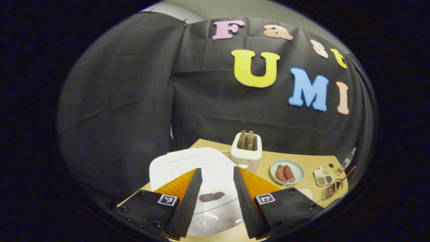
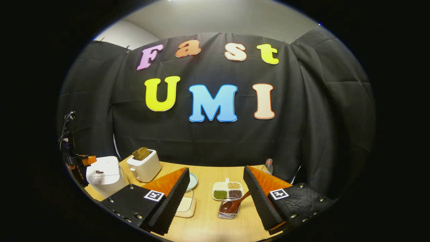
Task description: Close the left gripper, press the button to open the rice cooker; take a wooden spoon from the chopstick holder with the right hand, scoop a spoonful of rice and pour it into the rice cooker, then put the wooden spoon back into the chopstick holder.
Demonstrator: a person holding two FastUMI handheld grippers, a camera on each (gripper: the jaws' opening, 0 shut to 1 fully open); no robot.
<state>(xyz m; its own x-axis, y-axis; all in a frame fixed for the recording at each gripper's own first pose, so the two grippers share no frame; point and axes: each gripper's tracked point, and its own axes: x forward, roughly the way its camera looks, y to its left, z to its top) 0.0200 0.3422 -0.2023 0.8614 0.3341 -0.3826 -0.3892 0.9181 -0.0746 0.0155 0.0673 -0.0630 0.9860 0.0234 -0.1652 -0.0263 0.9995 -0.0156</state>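
In the left gripper view, the left gripper [image 1: 217, 196] is seen at six o'clock with its fingers spread wide, nothing between them. Just beyond, the rice cooker [image 1: 198, 174] sits under the gap, lid shut; its dark button [image 1: 211, 196] lies between the fingers. The fingers would first have to be pressed together so that the button can be pushed with the tips. A short, firm press is probably called for — the smooth plastic lid may let the tips slide off-centre.

In the right gripper view, the right gripper [image 2: 215, 198] is likewise spread and empty. Nearest it, at six o'clock, stands the wire chopstick holder [image 2: 228, 210], with the wooden spoon [image 2: 235, 203] resting in it, handle leaning out toward two o'clock. The spoon is judged light and stiff, its finish glossy and possibly slippery — the handle, taken near its middle, looks the best hold. Behind it, a divided dish [image 2: 227, 190] of grains is seen at twelve o'clock. Farther off at ten o'clock stands a toaster [image 2: 144, 166], holding bread.
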